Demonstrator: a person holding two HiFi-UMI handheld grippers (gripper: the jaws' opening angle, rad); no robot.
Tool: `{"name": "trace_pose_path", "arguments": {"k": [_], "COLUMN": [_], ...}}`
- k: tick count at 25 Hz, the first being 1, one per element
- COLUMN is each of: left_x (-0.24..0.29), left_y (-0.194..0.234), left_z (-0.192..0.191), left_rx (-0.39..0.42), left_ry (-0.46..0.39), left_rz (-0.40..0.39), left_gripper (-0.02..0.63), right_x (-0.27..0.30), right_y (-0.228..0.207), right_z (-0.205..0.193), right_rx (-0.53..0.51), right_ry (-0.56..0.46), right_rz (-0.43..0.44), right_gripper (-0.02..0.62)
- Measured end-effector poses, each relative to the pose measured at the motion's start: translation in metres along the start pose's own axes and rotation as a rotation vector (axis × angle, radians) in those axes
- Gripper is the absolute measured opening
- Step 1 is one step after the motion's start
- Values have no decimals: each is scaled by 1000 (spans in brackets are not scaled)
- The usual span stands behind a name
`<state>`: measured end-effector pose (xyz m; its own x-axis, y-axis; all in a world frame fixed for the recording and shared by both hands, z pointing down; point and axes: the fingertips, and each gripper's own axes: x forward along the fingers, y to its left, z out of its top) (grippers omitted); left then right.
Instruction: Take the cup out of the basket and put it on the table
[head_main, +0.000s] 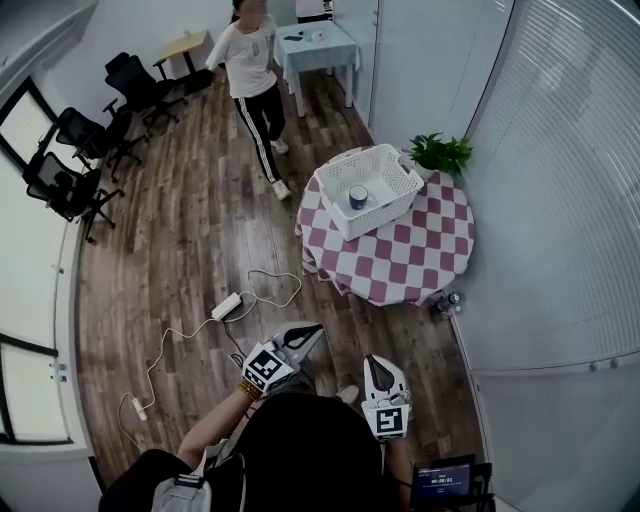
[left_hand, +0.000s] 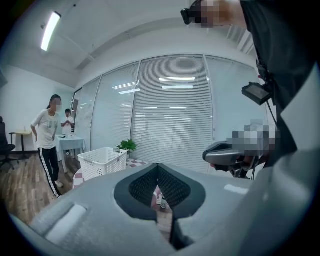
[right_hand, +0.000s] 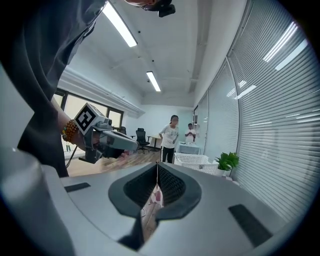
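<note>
Nothing is done yet: the cup (head_main: 358, 196) sits in the basket (head_main: 372, 220) on the table (head_main: 420, 258) at one o'clock, well apart from the left gripper (head_main: 308, 333) and right gripper (head_main: 374, 362), both with jaws together and empty.

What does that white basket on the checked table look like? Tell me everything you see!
The white plastic basket is rectangular, with lattice walls full of little holes and an open top. It sits upright on the round table with the red-and-white checked cloth, near a green potted plant. One blue cup stands inside it.
</note>
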<state>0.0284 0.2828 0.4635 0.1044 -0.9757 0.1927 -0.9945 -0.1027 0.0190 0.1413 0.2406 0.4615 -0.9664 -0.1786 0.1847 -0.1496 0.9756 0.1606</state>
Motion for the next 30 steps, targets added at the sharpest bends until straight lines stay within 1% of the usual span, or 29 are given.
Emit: {"name": "trace_pose_path", "arguments": {"k": [6,8,12,15,19,22,26,30], "left_x": [2,3,9,13,23,33,48,72], "left_y": [-22,-28,-33,-31,-17,2,34,64], "left_z": [7,11,16,17,12,6,1,6], "left_rx": [4,6,7,-2,-28,-52,-74,-89], "left_ry": [-32,-47,-69,-75,-83,-85,-77,-80], "left_rz": [45,55,64,63,58,55,38,-2], "left_gripper": [3,3,3,3,3,3,3,3], "right_x": [-22,-27,-23,-16,2,22,52,88], "right_y": [-11,-13,-16,-16,-19,-26,-37,-56], "right_z": [-10,-13,-8,-9,-17,-21,-12,-2], "right_rx": [15,-10,15,10,0,-16,-7,-12], "right_ry": [-11,-7,-32,-16,3,27,53,71], "right_rz": [11,25,48,59,66,67,60,45], "right_gripper": [11,11,11,11,11,11,11,11]}}
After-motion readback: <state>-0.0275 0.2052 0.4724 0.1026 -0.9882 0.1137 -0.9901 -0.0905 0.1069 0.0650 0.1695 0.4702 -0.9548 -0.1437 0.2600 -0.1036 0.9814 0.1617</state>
